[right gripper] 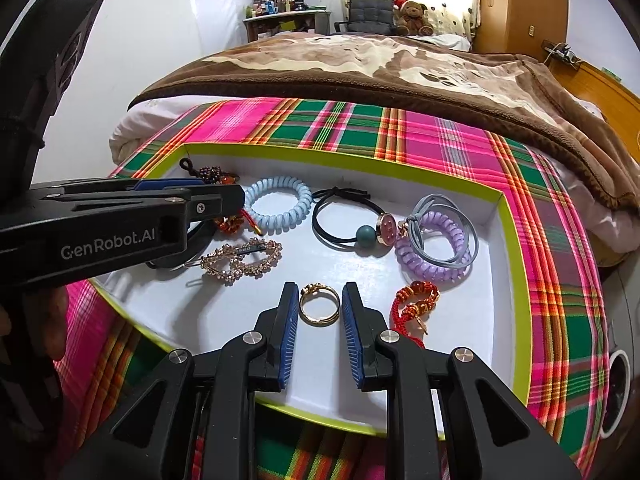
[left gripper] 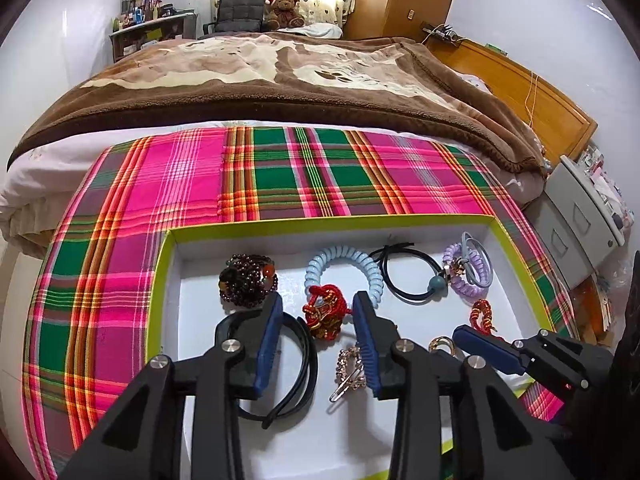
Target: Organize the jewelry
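Both pairs of jaws stand apart, pressing on nothing. Low in the left wrist view, the left gripper point(left gripper: 316, 316) hangs over a white tray point(left gripper: 224, 408) with a lime-green rim, its blue pads point(left gripper: 267, 340) on either side of a red-and-gold knotted cord charm point(left gripper: 323, 312) without touching it. Just left of those fingers lies a dark beaded bracelet point(left gripper: 246, 280), below it a black headband point(left gripper: 296, 364), and between the fingers lower down a gold rhinestone hair clip point(left gripper: 350, 368). Behind the charm curves a pale blue coil hair tie point(left gripper: 344, 270), then to the right a black elastic with a teal bead point(left gripper: 412, 280) and a lilac coil tie point(left gripper: 466, 276) looped with a grey elastic. In the right wrist view, the right gripper point(right gripper: 320, 304) sits at the lower centre of the frame, with a gold ring point(right gripper: 319, 309) lying on the tray floor in the gap between its pads, clear of both. To the right of that ring rests a red braided cord with amber beads point(right gripper: 414, 304). The tray stands on a pink-and-green plaid cloth point(left gripper: 280, 176) spread over the foot of a bed with a brown blanket point(left gripper: 260, 76). At the top of the frame, a teddy bear point(left gripper: 284, 10) in a red hat sits beside a dark chair point(left gripper: 240, 12).
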### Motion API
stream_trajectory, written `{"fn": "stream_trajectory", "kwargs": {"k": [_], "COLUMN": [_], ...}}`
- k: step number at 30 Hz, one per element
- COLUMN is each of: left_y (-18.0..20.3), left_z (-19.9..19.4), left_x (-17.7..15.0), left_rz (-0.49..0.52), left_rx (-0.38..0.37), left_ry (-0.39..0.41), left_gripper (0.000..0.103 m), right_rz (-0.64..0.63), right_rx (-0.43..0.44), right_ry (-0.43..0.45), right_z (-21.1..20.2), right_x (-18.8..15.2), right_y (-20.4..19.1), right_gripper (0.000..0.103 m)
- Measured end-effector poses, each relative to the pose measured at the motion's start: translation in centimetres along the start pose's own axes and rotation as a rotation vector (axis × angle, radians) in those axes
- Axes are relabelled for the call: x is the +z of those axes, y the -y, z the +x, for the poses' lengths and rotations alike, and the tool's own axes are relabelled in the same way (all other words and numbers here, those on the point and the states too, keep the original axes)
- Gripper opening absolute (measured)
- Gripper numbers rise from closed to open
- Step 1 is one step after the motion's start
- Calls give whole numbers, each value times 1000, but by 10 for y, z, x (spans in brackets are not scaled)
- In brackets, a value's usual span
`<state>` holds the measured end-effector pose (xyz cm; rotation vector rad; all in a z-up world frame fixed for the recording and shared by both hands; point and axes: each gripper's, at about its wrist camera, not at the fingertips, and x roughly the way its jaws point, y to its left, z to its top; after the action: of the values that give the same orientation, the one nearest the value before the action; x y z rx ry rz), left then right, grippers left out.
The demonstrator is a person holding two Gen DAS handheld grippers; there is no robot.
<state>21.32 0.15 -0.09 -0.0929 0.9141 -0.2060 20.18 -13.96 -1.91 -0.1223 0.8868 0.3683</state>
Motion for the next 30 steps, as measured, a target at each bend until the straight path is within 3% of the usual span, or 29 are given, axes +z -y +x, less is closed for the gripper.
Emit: {"fn": "stream_trajectory", "kwargs": {"k": [3,17,30], "left_y": [0,3,14], "left_z": [-6,-58,-96], "left_x": [0,-10,-55], "left_rz": [-3,-9,-26], "left_rx": [-4,49,136], "left_ry": [11,94,160], "left_gripper": [40,46,51], "right_rz": [2,42,81], "right_rx": [4,-9,-45], "right_ry": [9,80,177], "right_z": [-2,-38,-84], "right_x": [-1,-7,-22], "right_y": [1,1,0], "right_gripper": [37,37,38]}}
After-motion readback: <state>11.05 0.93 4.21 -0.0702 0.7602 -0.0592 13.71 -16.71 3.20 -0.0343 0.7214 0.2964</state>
